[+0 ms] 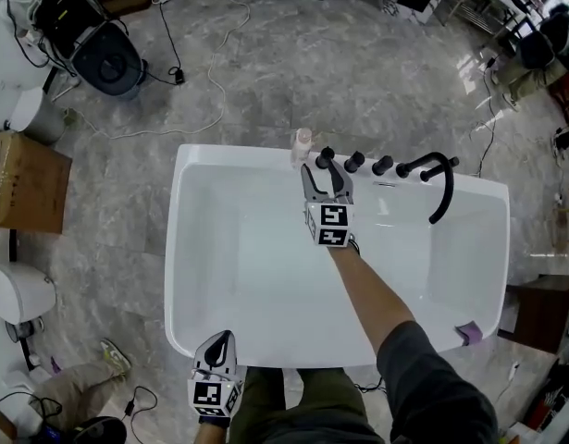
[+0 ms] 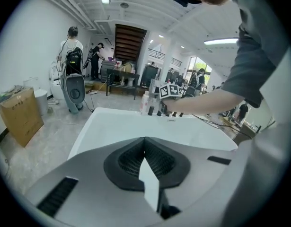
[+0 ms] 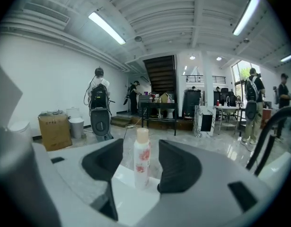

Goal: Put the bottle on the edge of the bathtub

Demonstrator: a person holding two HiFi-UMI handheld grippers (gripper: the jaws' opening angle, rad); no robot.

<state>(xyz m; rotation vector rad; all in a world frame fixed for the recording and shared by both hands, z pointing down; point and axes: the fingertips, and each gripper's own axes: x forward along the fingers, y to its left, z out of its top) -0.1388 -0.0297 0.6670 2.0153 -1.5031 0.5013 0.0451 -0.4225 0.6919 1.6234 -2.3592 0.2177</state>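
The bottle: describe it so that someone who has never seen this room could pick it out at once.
Find the white bathtub and follow its far rim to the row of black knobs beside the black faucet. The bottle stands upright at that row's left end. Unlike its black neighbours, it is slim and white, with a peach cap and pink print.

Grey shiny stone floor [image 1: 293, 72], white wires [image 1: 207, 86] across it. Brown cardboard box [image 1: 25, 178] at left. White wall [image 3: 50, 65], long ceiling lights [image 3: 106, 27], dark stairs [image 3: 160, 74] far back.
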